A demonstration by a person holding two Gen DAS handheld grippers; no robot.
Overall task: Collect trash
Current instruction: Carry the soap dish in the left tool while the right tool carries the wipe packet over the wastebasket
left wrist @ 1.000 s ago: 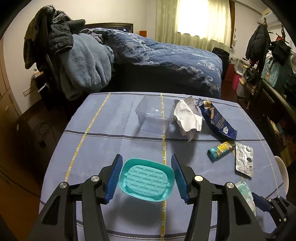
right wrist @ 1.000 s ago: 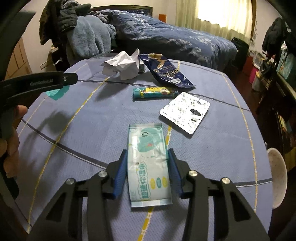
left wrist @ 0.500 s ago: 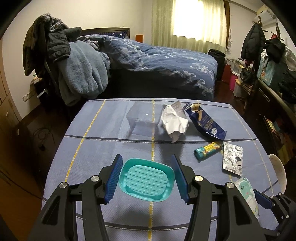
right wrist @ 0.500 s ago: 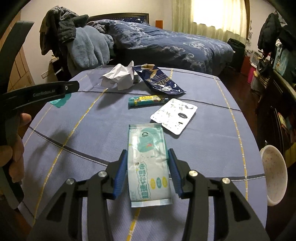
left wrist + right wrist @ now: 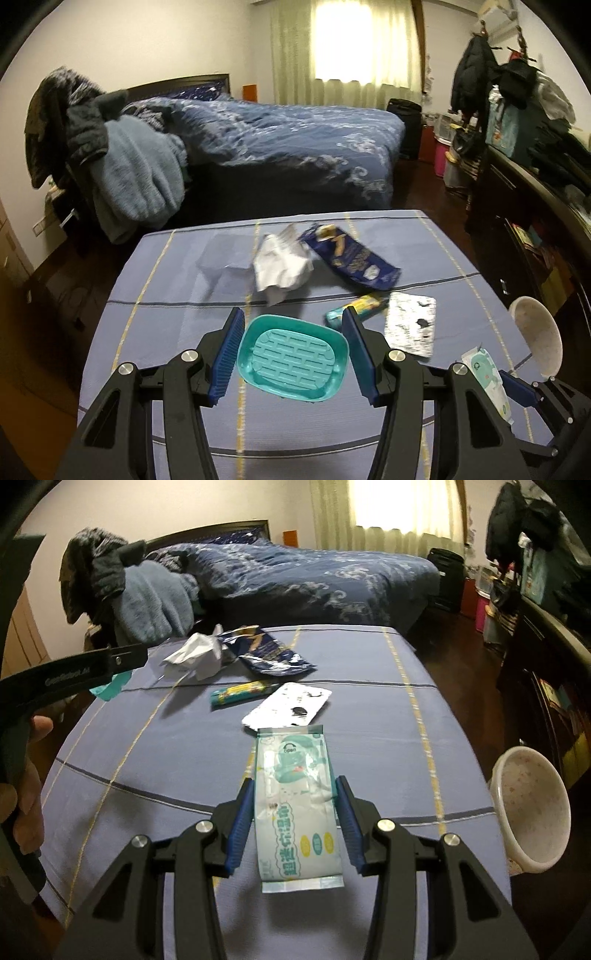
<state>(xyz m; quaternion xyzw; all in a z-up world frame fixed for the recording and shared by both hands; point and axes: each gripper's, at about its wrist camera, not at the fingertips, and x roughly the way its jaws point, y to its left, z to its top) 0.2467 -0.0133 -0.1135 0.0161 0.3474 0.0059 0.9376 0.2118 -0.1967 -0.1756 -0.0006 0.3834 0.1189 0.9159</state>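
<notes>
Left wrist view. We see the left gripper [image 5: 293, 352] with its blue fingers [image 5: 226, 356] clamped on either side of a teal soap dish [image 5: 292, 361], which it holds above the blue tablecloth [image 5: 166, 332]. Beyond it the trash lies on the cloth: a crumpled white paper [image 5: 281, 266] beside a clear plastic box [image 5: 223, 256], a dark blue snack bag [image 5: 352, 262], a small teal and yellow tube [image 5: 356, 308] and a silver blister sheet [image 5: 410, 325]. A wet-wipe packet [image 5: 487, 380] shows at lower right, held by the other tool. A pale basin [image 5: 535, 338] stands off the table's right edge.

Right wrist view. The right gripper [image 5: 295, 812] pinches the wet-wipe packet [image 5: 297, 805] across its width, the packet pointing forward above the cloth. The blister sheet [image 5: 291, 705], tube [image 5: 240, 694], snack bag [image 5: 266, 655] and crumpled paper [image 5: 195, 655] rest on the table beyond it, none touching the fingers. The pale basin [image 5: 532, 808] sits low at the right, and we see nothing in it.

Progress. We judge the collection to be at an early stage: one piece of trash is in hand but not yet deposited, and four pieces remain on the table. We take the basin as a possible bin, though the frames do not settle this.
</notes>
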